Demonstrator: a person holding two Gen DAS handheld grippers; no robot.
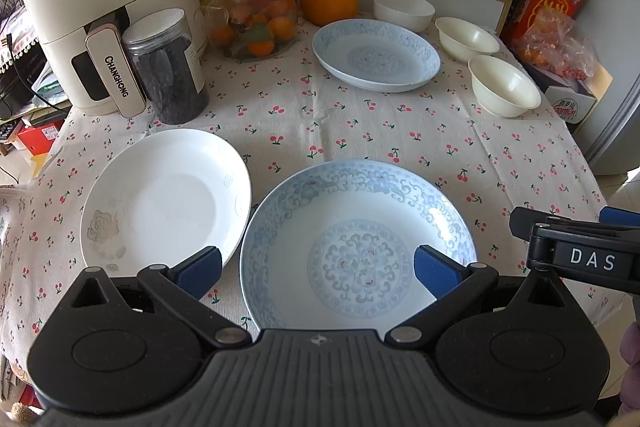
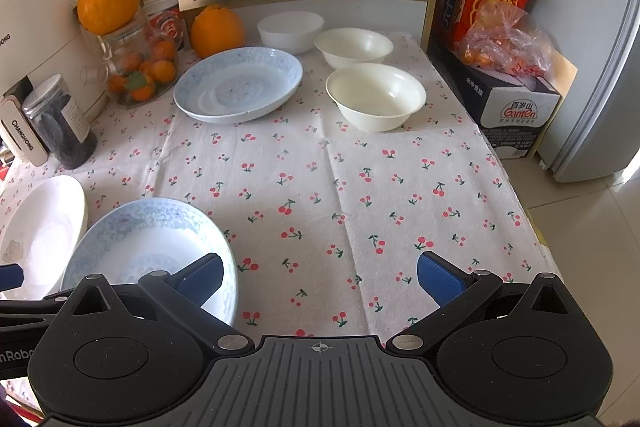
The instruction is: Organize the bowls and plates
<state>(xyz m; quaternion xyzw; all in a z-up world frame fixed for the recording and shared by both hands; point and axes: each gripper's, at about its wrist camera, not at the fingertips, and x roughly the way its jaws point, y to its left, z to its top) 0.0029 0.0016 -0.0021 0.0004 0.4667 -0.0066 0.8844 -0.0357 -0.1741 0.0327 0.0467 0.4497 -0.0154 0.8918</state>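
The plain white glazed ceramic plate (image 1: 166, 193) lies at the near left of the cherry-print cloth surface (image 1: 360, 131), just beside the near blue-patterned porcelain plate (image 1: 358, 243). A second blue-patterned plate (image 1: 376, 54) sits farther back, beside three cream round bowls (image 1: 504, 86). All appear rigid, smooth, slippery and fragile, and moderately heavy. Grip each at the raised rim; the shallow curved walls offer no other hold. The left claw (image 1: 316, 267) is spread wide over the near blue plate, empty. The right claw (image 2: 320, 273) is wide, empty, above bare cloth.

Black tongs (image 1: 316, 271), blue pads (image 1: 200, 269), silver pivot screws, "DAS" marking.
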